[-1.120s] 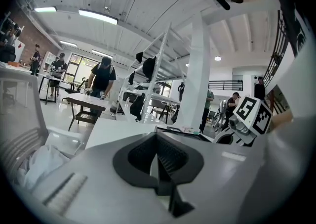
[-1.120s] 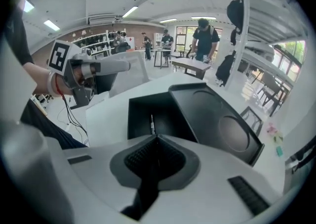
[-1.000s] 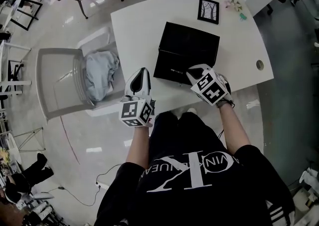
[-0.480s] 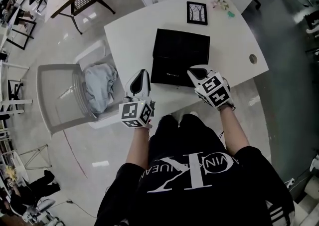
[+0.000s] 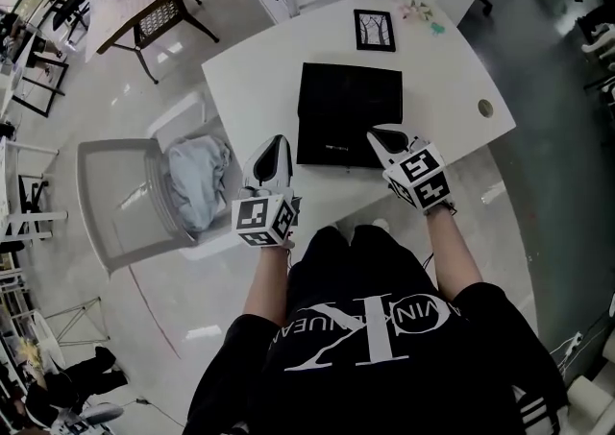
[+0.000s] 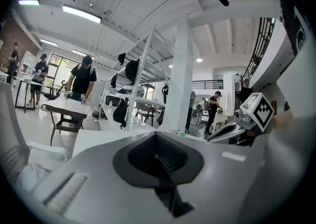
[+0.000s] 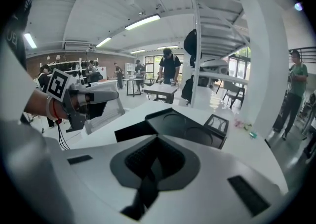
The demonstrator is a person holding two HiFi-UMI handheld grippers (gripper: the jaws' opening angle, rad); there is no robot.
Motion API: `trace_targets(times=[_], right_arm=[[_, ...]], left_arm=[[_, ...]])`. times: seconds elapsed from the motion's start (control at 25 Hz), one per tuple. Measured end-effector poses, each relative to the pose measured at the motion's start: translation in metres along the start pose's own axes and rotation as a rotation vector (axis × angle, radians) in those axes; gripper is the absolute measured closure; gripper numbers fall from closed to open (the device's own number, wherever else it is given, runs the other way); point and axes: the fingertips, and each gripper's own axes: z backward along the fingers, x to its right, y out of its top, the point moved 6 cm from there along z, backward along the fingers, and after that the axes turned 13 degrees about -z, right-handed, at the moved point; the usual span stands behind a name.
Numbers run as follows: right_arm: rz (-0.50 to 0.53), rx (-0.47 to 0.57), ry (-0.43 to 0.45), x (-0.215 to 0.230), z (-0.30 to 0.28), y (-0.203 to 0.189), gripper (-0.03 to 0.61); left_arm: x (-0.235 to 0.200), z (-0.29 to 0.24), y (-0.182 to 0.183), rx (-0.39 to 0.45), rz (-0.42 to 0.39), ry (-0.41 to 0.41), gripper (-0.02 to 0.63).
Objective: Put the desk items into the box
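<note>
Head view: the black box (image 5: 349, 114) is seen mid-desk (image 5: 250, 68), with a framed picture (image 5: 374, 30) and small trinkets (image 5: 423, 9) beyond it. The left gripper (image 5: 276, 143) is held at the desk's near edge and the right gripper (image 5: 382, 135) at the box's near corner. Both pairs of jaws are shown pressed together and empty in the gripper views. Round recesses in the box are seen only in the right gripper view. A chair (image 5: 115, 203) holding a cloth (image 5: 197, 179) is noted left of the desk.

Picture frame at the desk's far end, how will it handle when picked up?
The picture frame looks thin and rigid, so probably light and stiff. It seems to lie flat on the desk, so getting a jaw under its edge may be awkward. If glazed, it could be fragile.
</note>
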Motion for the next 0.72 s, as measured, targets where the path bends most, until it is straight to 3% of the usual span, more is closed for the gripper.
trace_targets(times=[0.4, 0.72], right_arm=[[-0.08, 0.125, -0.075, -0.017, 0.005, 0.002, 0.565], [-0.151, 0.199, -0.096, -0.018, 0.017, -0.007, 0.565]], left_arm=[[-0.018, 0.0, 0.004, 0.031, -0.034, -0.08, 0.604], [-0.023, 0.006, 0.002, 0.033, -0.039, -0.082, 0.604]])
